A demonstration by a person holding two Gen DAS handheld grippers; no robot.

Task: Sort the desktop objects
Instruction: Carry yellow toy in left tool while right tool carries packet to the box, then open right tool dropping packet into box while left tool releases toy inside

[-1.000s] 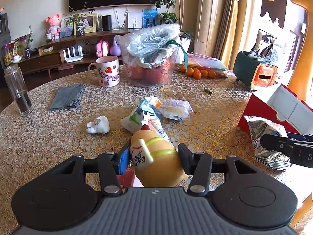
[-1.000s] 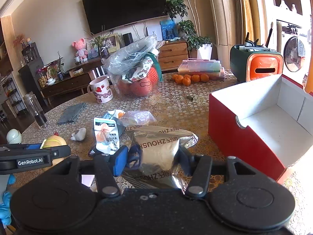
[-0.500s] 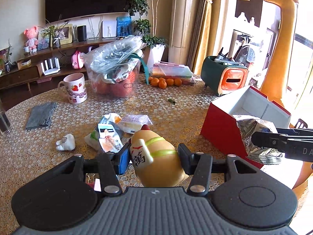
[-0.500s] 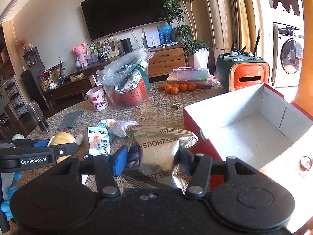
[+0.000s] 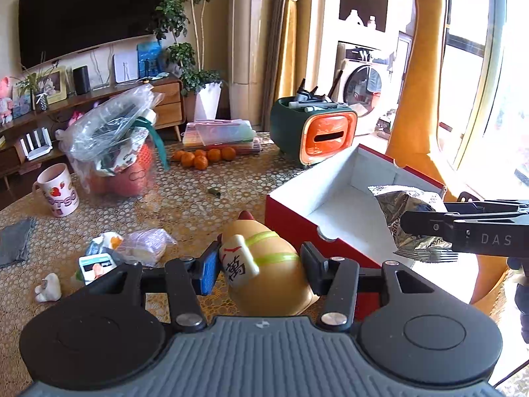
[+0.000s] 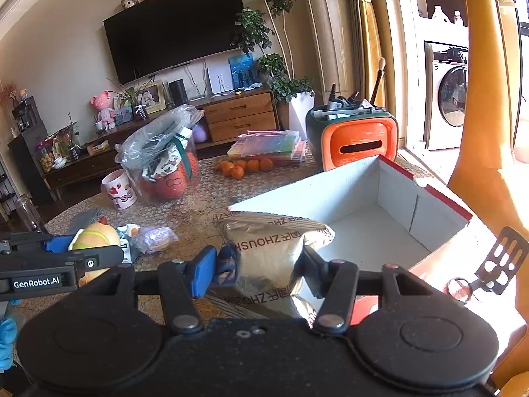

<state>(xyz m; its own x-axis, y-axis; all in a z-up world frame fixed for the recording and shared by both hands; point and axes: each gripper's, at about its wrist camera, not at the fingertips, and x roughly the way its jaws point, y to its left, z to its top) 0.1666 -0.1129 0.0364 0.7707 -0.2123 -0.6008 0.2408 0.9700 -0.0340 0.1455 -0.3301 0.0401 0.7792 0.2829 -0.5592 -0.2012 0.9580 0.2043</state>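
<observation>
While held over the table, red box [image 6: 426, 218] empty inside

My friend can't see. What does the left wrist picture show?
The left gripper holds a yellow toy beside an open red box. The right gripper holds a foil bag over the box, on a cluttered table.

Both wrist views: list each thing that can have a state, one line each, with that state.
left gripper: shut on the yellow toy
yellow toy: held off the table, tilted
right gripper: shut on the foil snack bag
foil snack bag: held above the box's near edge, sealed
red box: open, nothing inside
strawberry mug: upright on the table
clear plastic bag: standing, bulging full
</observation>
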